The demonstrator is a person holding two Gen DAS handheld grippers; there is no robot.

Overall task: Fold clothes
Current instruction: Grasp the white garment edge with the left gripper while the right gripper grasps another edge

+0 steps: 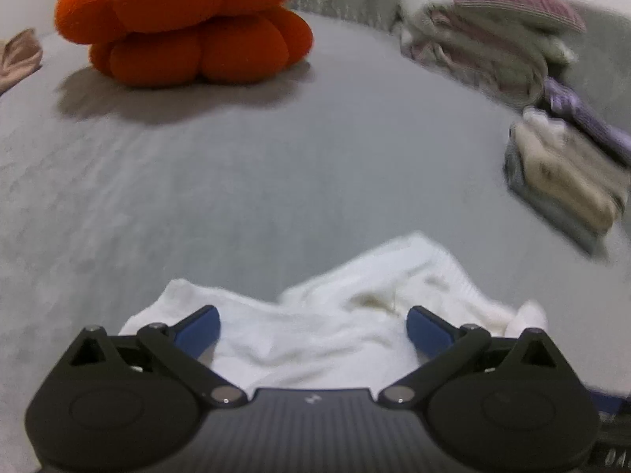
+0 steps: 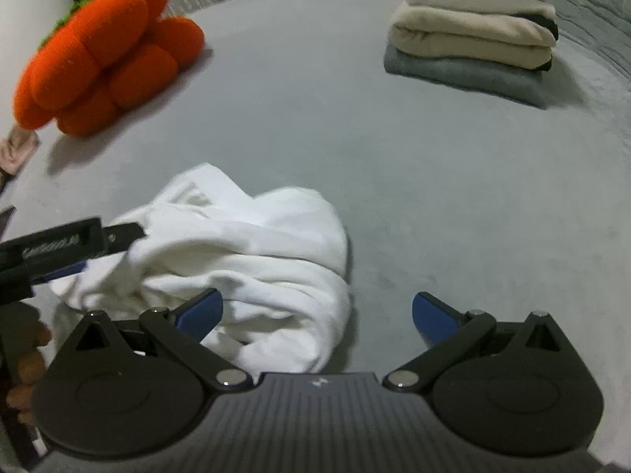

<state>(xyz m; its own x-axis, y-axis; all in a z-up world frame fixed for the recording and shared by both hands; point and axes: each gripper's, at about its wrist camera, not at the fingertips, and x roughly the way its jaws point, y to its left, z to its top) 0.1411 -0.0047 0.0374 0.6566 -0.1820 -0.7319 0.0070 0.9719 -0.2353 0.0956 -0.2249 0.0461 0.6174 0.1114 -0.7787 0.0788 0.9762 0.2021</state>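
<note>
Crumpled white garment [image 2: 244,260] lies near the folded stack [image 2: 469,35]. Left gripper [image 1: 311,329] and right gripper [image 2: 317,315] gape wide, holding nothing. Risk: pinching several bunched layers together.

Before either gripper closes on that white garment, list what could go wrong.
1. The white garment lies crumpled in layers; a pinch may catch several folds instead of one edge.
2. The left gripper and right gripper, both open, sit close over the same cloth and might collide.
3. Dragging the cloth forward could bump the folded stack or the orange cushion.
</note>
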